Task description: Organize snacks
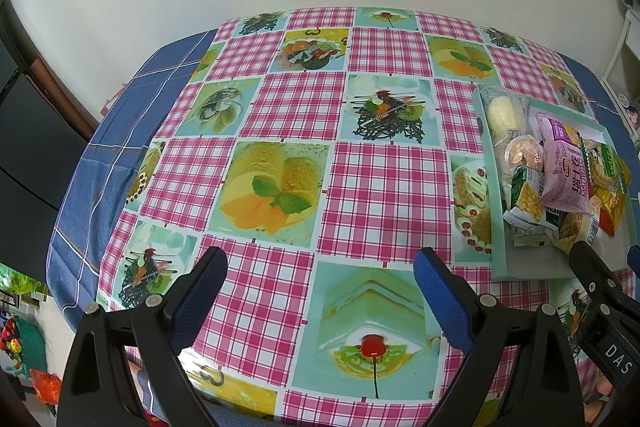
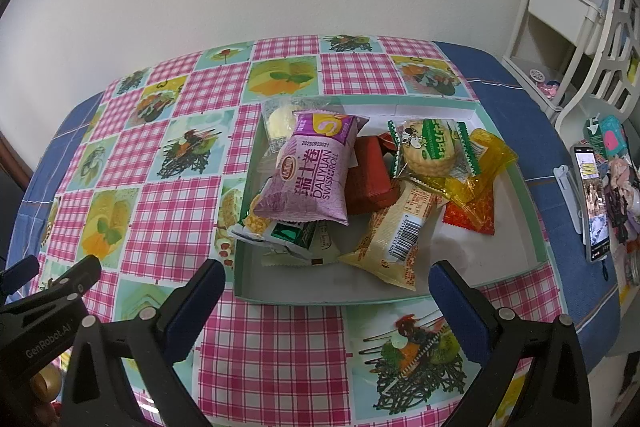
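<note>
Left claw (image 1: pixel 320 283) open | right claw (image 2: pixel 326 291) open (at tray (image 2: pixel 320 297) edge)

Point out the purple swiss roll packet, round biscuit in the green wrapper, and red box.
Purple swiss roll packet (image 2: pixel 310 173), right wrist view, front panel.
Round biscuit in green wrapper (image 2: pixel 430 151), right wrist view, biscuit face.
Red box (image 2: pixel 368 179), right wrist view, top face.

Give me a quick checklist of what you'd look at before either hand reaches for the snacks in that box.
1. Left gripper fingers apart, nothing between them: ok.
2. Right gripper fingers apart and empty: ok.
3. Box sits flat on the tablecloth: ok.
4. Purple Swiss roll pack lies on top of the pile, free to take: ok.
5. Snacks sorted: not ok, packets overlap in a heap.
6. What lies under the pile: cannot tell.
</note>
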The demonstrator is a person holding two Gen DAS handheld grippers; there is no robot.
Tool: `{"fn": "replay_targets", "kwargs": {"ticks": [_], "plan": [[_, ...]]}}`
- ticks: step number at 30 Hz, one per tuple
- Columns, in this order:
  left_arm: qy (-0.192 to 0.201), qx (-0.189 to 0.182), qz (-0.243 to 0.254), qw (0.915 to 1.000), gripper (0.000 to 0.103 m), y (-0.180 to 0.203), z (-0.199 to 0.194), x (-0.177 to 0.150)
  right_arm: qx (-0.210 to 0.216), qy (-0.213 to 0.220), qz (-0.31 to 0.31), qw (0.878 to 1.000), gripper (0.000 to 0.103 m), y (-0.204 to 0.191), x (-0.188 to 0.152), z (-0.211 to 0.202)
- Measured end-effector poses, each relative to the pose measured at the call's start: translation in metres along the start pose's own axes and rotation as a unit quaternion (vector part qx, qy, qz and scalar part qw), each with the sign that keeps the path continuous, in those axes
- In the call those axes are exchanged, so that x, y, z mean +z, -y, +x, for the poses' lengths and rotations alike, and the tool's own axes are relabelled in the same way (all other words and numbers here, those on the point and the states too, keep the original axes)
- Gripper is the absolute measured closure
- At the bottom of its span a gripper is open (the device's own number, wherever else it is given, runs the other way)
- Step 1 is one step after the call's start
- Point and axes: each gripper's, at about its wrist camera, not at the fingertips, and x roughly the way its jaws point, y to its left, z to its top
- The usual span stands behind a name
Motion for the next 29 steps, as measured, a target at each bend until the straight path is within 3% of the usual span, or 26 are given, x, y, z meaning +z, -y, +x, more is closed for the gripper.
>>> {"fn": "replay_targets", "kwargs": {"ticks": [29], "plan": [[0.009,0.002,0.002,1.0000,0.009,-0.0020,-0.0036,-0.0002,0.000,-0.001,0.001,1.000,0.000,0.0001,0.0003,0.0002]]}}
